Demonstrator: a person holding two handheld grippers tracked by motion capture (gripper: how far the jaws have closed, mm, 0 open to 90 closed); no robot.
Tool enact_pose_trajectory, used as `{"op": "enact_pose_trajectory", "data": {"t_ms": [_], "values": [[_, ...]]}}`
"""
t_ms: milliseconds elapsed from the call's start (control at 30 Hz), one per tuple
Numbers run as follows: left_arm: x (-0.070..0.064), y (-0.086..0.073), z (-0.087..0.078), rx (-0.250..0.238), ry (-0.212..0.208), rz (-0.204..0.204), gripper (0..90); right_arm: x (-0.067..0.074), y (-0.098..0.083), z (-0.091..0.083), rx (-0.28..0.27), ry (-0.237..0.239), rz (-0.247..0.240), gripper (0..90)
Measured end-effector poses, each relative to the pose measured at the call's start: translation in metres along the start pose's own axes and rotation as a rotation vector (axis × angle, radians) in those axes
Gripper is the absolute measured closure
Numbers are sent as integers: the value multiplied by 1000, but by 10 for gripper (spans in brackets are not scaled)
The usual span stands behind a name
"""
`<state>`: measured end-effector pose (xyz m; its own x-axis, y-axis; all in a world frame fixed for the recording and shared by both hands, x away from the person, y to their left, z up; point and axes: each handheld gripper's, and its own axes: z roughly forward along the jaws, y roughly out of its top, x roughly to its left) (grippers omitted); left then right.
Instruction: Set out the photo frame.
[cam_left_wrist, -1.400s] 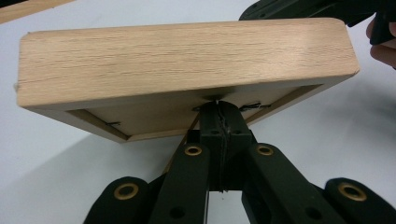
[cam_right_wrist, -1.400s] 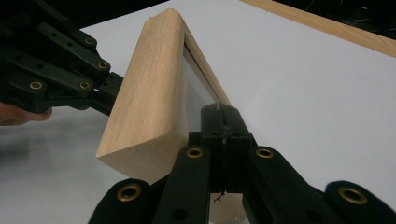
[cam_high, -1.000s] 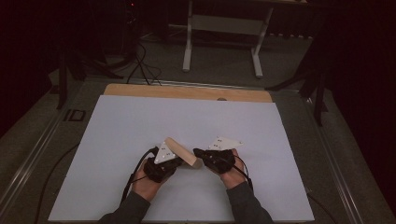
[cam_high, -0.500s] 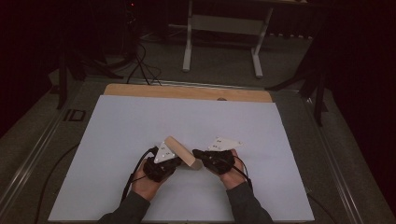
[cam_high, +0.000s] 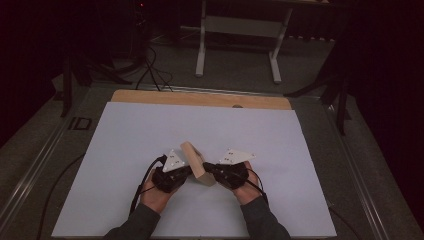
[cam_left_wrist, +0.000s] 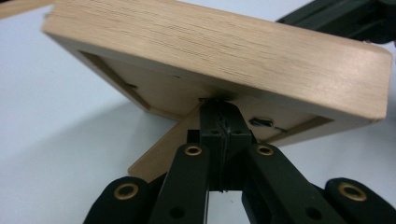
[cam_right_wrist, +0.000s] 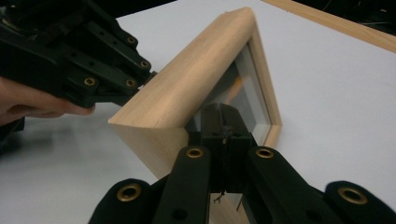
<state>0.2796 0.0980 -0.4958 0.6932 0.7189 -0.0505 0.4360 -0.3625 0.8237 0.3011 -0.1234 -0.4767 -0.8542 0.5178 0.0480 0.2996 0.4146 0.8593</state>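
Note:
A light wooden picture frame (cam_high: 195, 159) stands tilted on edge on the white table top (cam_high: 120, 150), between my two grippers. My left gripper (cam_high: 188, 171) is shut, its tips against the frame's back panel (cam_left_wrist: 159, 88), where a thin fold-out stand (cam_left_wrist: 159, 149) shows; the shut tips (cam_left_wrist: 218, 108) hold nothing that I can make out. My right gripper (cam_high: 208, 168) is shut too. In the right gripper view its tips (cam_right_wrist: 222, 113) touch the glass side just inside the frame's rim (cam_right_wrist: 182, 93). The left gripper (cam_right_wrist: 140, 74) meets the frame's outer edge there.
A wooden strip (cam_high: 200, 99) runs along the table's far edge. Beyond it a metal stand (cam_high: 237, 30) and cables (cam_high: 150, 65) sit on the dark floor. Each gripper trails a black cable (cam_high: 140, 190) toward the near edge.

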Motion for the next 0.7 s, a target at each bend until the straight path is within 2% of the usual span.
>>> {"op": "enact_pose_trajectory", "data": {"t_ms": [333,700], "values": [[3,3,3,-13,15,-4,894,6,0,5,13,15,-21,897],[8,3,5,-17,14,-8,894,11,1,7,7,4,-28,897]]}}
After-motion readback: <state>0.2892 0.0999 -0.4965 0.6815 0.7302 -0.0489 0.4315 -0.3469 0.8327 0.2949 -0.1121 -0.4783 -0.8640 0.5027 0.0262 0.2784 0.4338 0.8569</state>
